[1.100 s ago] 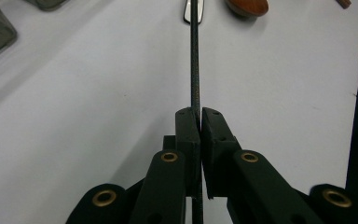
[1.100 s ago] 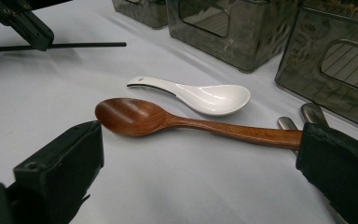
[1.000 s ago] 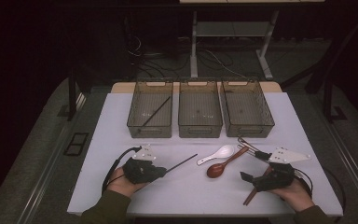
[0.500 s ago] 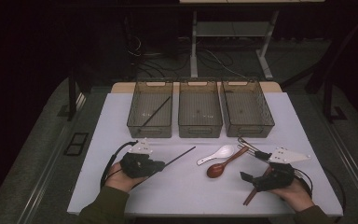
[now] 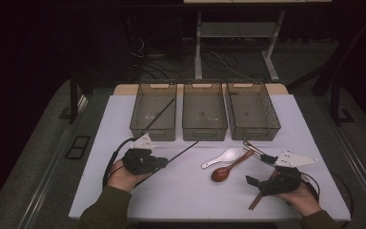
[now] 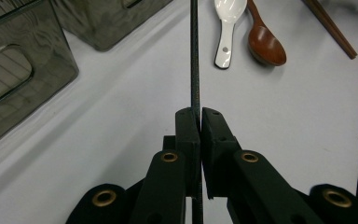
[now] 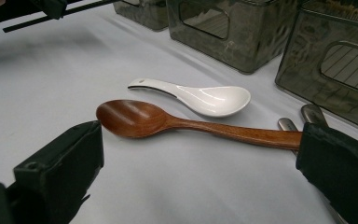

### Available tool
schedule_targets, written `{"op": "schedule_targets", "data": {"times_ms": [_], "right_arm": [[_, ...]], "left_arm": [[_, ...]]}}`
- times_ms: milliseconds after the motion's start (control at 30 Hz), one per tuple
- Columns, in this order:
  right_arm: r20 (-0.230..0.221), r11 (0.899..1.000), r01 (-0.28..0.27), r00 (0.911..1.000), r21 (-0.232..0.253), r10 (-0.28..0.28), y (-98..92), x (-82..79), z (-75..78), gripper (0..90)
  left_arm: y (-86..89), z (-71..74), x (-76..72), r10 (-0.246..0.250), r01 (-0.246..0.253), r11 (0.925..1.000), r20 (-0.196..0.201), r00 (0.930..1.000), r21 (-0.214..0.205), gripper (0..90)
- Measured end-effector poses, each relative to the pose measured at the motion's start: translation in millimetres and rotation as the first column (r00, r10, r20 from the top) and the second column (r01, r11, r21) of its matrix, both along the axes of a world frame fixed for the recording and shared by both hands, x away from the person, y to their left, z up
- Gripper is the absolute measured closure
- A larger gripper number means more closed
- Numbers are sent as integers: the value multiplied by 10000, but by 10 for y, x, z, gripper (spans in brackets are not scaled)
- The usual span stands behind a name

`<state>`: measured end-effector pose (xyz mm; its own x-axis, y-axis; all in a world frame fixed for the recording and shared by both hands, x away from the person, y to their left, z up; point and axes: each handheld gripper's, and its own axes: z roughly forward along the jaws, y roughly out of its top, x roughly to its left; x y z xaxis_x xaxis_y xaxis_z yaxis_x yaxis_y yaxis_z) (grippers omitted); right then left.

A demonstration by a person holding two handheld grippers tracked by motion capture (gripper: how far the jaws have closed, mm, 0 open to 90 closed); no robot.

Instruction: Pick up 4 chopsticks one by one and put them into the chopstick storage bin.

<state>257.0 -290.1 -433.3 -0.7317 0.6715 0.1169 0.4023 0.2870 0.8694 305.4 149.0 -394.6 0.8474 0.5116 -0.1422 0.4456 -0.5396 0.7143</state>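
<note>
**High view: three bins, one black chopstick in a clamp**

High view shows three smoky see-through bins in a row at the far side of the bench (image 5: 100, 191), all well beyond both hand-held grippers. The left bin (image 5: 153, 129) holds one black stick (image 5: 161, 114) lying aslant across its floor. The middle bin (image 5: 204, 130) and the right bin (image 5: 253, 130) show bare ribbed floors; whether anything small lies in them cannot be told.

The left hand-held gripper (image 6: 200, 116) has its jaws drawn almost together on a black chopstick (image 6: 194, 56). In the left gripper view the stick runs straight up from between the two pads, which press on it from either side. In the high view its free end points away from that gripper toward the gap between the left and middle bins, stopping just short of them.

The right hand-held gripper (image 7: 200, 163) stands wide, its jaws far apart with nothing gripped. In the right gripper view a wooden spoon (image 7: 168, 122) lies on the bench just ahead of the jaws, bowl toward the left jaw and handle running to the right jaw. A white ceramic spoon (image 7: 205, 98) lies just beyond it. Brown chopsticks (image 5: 257, 200) lie on the bench beneath this gripper in the high view.
</note>
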Motion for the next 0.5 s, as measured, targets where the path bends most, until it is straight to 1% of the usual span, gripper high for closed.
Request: {"op": "schedule_targets", "data": {"times_ms": [100, 167, 200, 367, 500], "right_arm": [[-1, 10000, -5, 10000, -3, 5, 1, -1, 0, 10], [25, 10000, -16, 10000, -12, 16, 2, -2, -1, 10], [18, 10000, -16, 10000, -8, 16, 2, -3, -1, 10], [31, 10000, 7, 10000, 14, -7, -2, -3, 1, 10], [-39, 10000, 15, 10000, 25, -15, -2, -5, 1, 9]], "left_arm": [[15, 15, 28, 47, -47, 10000, 14, 10000, -24, 859], [26, 35, 44, 180, -180, 9998, -8, 9998, -87, 859], [35, 46, 60, 176, -176, 9998, 23, 9998, -126, 859], [58, 113, 120, 453, -449, 9984, 107, 9989, -351, 859], [71, 167, 172, 554, -544, 9975, 217, 9982, -443, 859]]}}
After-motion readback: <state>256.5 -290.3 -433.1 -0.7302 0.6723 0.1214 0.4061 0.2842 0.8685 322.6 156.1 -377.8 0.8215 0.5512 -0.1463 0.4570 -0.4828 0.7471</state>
